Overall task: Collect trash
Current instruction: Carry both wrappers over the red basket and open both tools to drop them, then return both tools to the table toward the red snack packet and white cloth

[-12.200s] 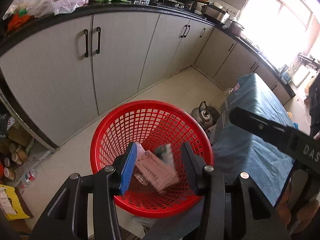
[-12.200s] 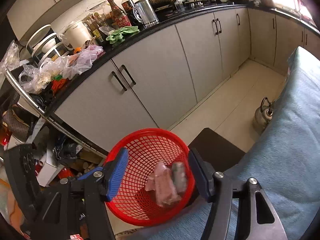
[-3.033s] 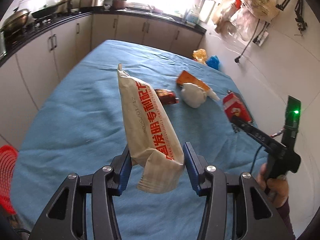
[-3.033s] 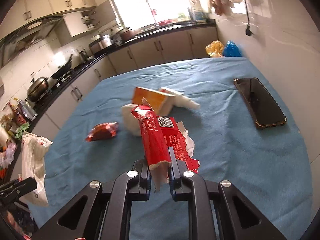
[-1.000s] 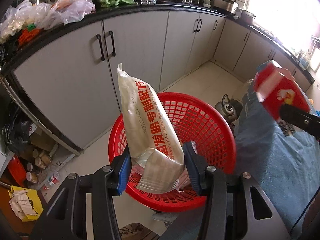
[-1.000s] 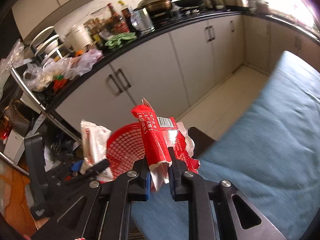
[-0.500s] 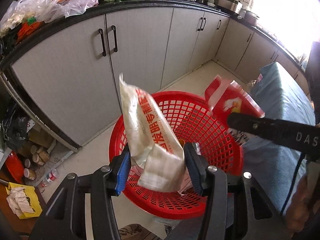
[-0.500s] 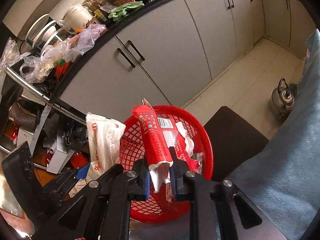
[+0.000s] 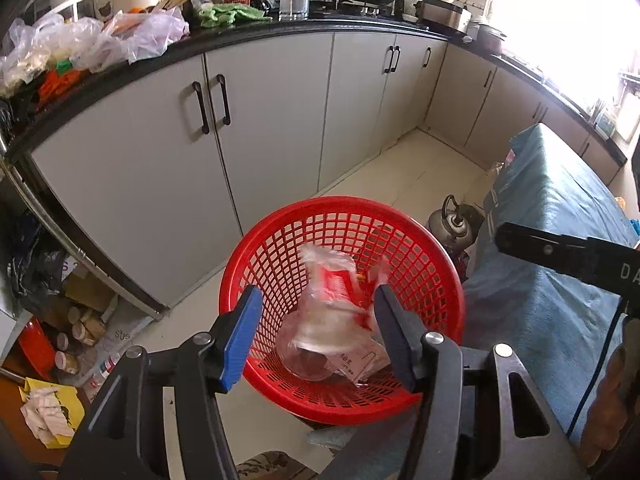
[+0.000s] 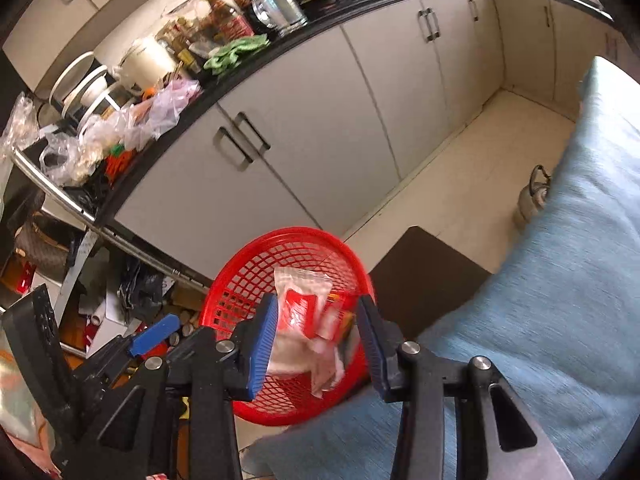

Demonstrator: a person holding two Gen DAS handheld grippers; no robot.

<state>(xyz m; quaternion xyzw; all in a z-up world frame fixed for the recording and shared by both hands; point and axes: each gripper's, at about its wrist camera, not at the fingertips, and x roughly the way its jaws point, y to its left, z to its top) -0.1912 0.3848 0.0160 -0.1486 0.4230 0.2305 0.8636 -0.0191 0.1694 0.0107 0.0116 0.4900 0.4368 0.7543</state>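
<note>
I see the grey cabinet run (image 9: 280, 128) filling my left view from nine to one o'clock, with the blue-covered table (image 9: 560, 240) at three o'clock. The red basket (image 9: 280, 248) sits on the floor just beside the table's end, a kettle (image 9: 454, 222) at its two o'clock. My left gripper (image 9: 316, 332) hangs over the basket, jaws opening with nothing pinched; my right gripper (image 10: 316, 336) likewise, jaws opening and free. The white-and-red wrappers (image 9: 332, 300) lie blurred inside the basket, below both grippers.
</note>
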